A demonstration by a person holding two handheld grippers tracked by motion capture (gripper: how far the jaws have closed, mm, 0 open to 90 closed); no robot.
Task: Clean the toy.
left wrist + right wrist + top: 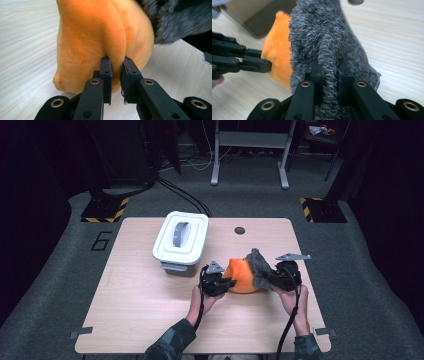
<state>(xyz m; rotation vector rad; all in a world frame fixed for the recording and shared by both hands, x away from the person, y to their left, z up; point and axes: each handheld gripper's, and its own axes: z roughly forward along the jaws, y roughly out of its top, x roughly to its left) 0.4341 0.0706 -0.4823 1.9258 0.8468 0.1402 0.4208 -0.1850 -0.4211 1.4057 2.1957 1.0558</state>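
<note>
Orange plush cloth (pixel 242 276) and grey fuzzy cloth (pixel 259 266) pinched mid-counter (pixel 140 305).
Left gripper (pixel 226 283) fingers (pixel 106 72) clamp orange; right gripper (pixel 267 279) fingers (pixel 317 75) clamp grey; white lidded bin (pixel 181 240) nearby, bare wood in front.

The grey fleece cover (pixel 329 45) hides the far side of the orange plush (pixel 278 50), whose top the left gripper view crops.

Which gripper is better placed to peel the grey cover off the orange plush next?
Right. The right gripper is already pinched on a fold of the grey fuzzy cover, so it can likely pull it away. The left gripper clamps the orange plush, anchoring it beside the white bin.
</note>
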